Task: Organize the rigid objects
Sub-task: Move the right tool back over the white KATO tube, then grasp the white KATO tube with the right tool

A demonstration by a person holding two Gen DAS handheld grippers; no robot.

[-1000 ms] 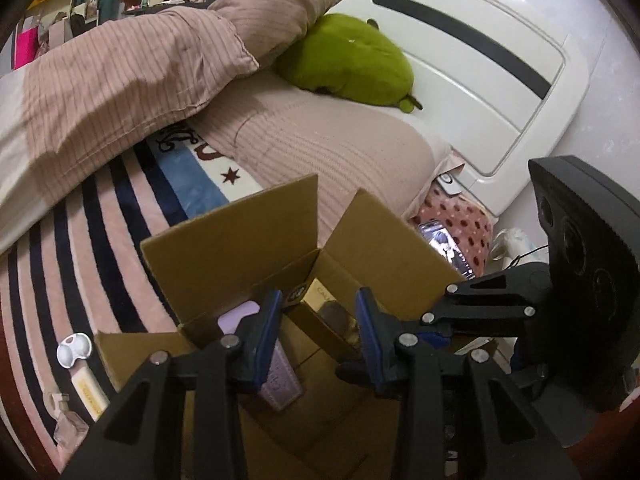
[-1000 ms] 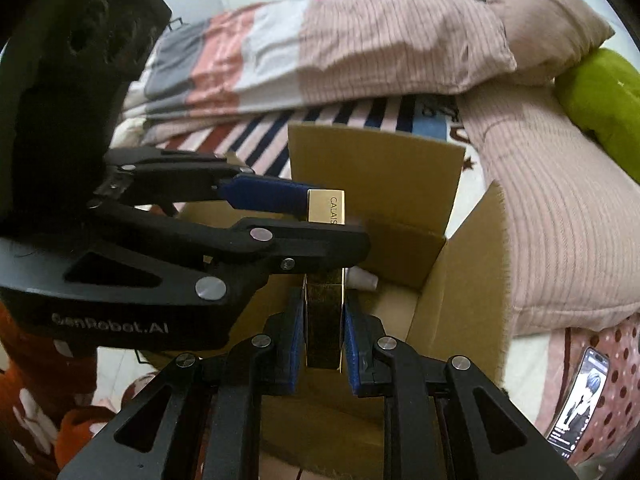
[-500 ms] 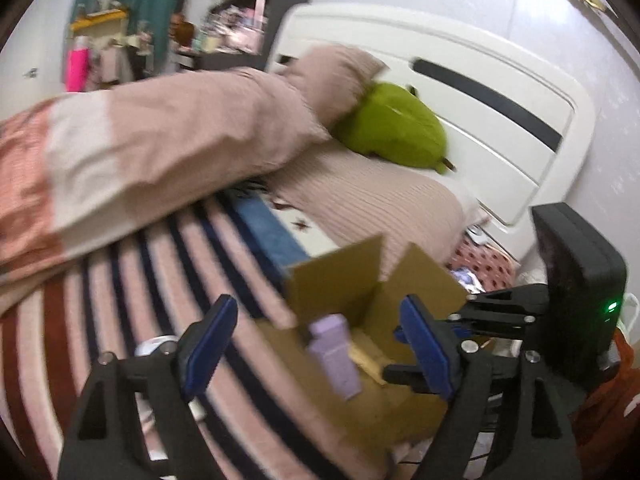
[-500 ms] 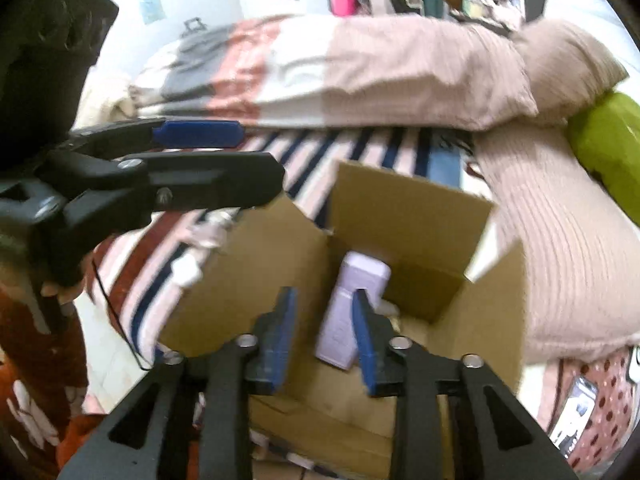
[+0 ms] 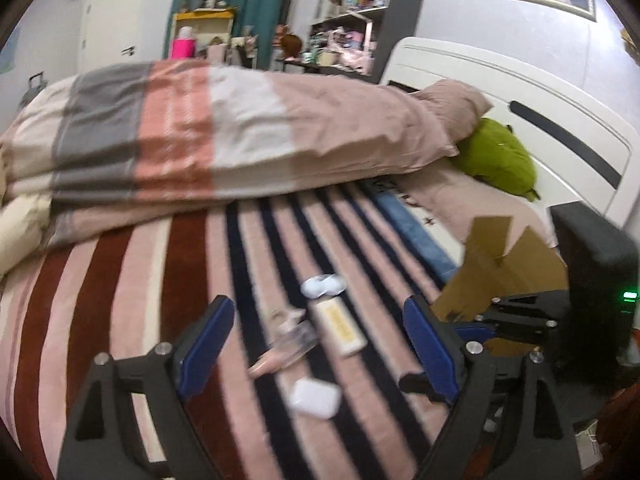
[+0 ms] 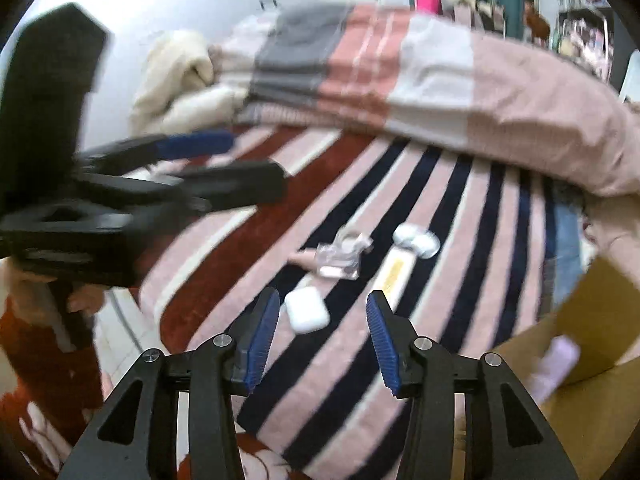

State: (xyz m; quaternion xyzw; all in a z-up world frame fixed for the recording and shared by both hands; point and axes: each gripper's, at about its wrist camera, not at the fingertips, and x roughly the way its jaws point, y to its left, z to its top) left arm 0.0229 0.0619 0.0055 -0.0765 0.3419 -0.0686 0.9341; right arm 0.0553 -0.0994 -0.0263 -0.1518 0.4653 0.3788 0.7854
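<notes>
Both tools over the striped blanket [image 5: 168, 280], both empty.

Left gripper [image 5: 320, 344]: jaws spread wide, nothing between the blue pads [image 5: 206, 340]. Directly ahead, inside the span of the fingers, lie four small items, apart from one another: white earbud case [image 5: 315, 397] closest to me, clear perfume bottle [image 5: 294, 340] just beyond it, flat cream box with a yellow label [image 5: 340, 326] to its right, pale blue rounded case [image 5: 323, 285] farthest out. Open blanket runs left of the bottle out to the folded duvet [image 5: 224, 132]. To my right, the cardboard box [image 5: 500, 272] with flaps up; the right tool's body sits in front of it.

Right gripper [image 6: 320, 334]: jaws parted to a moderate gap, holding nothing. The earbud case [image 6: 306, 310] lies just ahead of the left pad, not touching it. Perfume bottle [image 6: 340, 258] and cream box [image 6: 394, 276] lie farther ahead; the blue case [image 6: 416, 240] beyond those. Box flap [image 6: 580, 320] is at my lower right, with a lilac item [image 6: 554, 364] blurred against it. Left tool occupies the upper left; the bed edge drops off below it.
</notes>
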